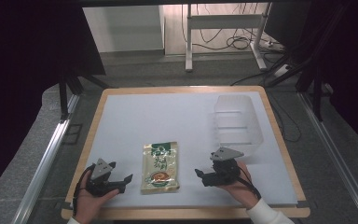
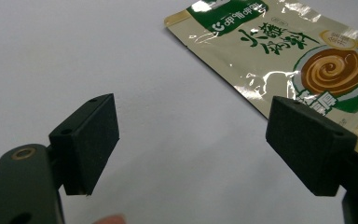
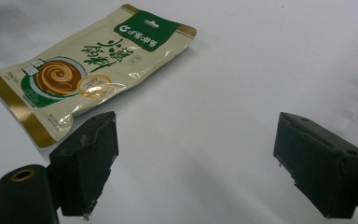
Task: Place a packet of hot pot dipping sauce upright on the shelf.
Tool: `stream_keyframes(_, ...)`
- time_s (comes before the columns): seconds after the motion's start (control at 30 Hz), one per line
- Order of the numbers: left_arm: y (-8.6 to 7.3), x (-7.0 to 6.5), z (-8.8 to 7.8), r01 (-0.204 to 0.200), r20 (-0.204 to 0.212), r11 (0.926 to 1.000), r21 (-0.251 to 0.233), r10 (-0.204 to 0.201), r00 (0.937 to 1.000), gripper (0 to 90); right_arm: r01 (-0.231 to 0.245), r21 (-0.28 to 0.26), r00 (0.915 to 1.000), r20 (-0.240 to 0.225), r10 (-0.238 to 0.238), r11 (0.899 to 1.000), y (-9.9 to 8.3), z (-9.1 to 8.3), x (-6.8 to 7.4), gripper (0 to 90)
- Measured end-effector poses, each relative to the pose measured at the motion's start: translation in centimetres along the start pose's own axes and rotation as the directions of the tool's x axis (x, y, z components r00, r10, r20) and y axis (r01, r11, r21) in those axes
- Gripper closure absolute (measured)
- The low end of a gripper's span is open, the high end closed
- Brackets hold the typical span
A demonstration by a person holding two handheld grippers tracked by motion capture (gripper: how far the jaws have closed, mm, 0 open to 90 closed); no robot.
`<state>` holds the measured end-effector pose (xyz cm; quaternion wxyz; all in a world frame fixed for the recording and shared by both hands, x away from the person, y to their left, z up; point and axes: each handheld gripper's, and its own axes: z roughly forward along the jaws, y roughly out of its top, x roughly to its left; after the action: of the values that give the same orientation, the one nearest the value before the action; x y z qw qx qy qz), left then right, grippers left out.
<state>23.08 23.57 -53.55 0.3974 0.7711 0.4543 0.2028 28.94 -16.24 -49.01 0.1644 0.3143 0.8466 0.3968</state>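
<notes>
The left tongs [image 2: 193, 149] are seen with the jaws spread wide, and nothing is held between them; only the white surface of the table [image 2: 74, 46] is seen in the gap. In the high view the left tongs [image 1: 121, 182] are carried low over the near left part of the table [image 1: 168, 112], and they are pointed toward the sauce packet [image 1: 160, 167].

The right tongs [image 3: 193, 163] are also opened wide, and nothing is gripped or touched by them. In the high view the right tongs [image 1: 201, 176] are held at the near right side, with the jaws turned toward the packet.

The sauce packet is laid flat on the table between the two tongs, near both but apart from them. In the left gripper view the sauce packet [image 2: 279, 56] is seen beyond the right jaw; in the right gripper view the sauce packet [image 3: 88, 70] is placed beyond the left jaw.

A clear plastic box [image 1: 237, 122] is placed on the far right part of the table, well apart from the packet.
</notes>
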Motion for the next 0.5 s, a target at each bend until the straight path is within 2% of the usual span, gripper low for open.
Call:
stream_keyframes(0.27,0.04,-0.01,-0.18,-0.003,0.003,1.0,-0.009,0.003,1.0,17.2,0.019,0.005,0.9998,-0.004,-0.019,1.0,-0.04,0.05,0.46,16.8)
stream_keyframes(0.37,0.05,0.0,-0.23,-0.003,0.001,0.9999,-0.01,0.003,1.0,17.2,0.016,-0.009,0.9999,-0.004,-0.016,1.0,0.09,-0.2,0.52,17.4)
stream_keyframes(0.4,0.04,-0.01,-0.19,-0.004,0.0,0.9999,-0.01,0.004,1.0,17.3,0.015,-0.03,0.9997,0.02,-0.014,0.999,0.16,-0.37,0.42,18.1)
stream_keyframes(0.5,0.05,-0.05,-0.06,-0.005,0.002,1.0,-0.005,0.005,1.0,17.3,0.002,-0.041,0.9999,0.01,-0.002,0.999,0.37,-0.57,0.28,18.8)
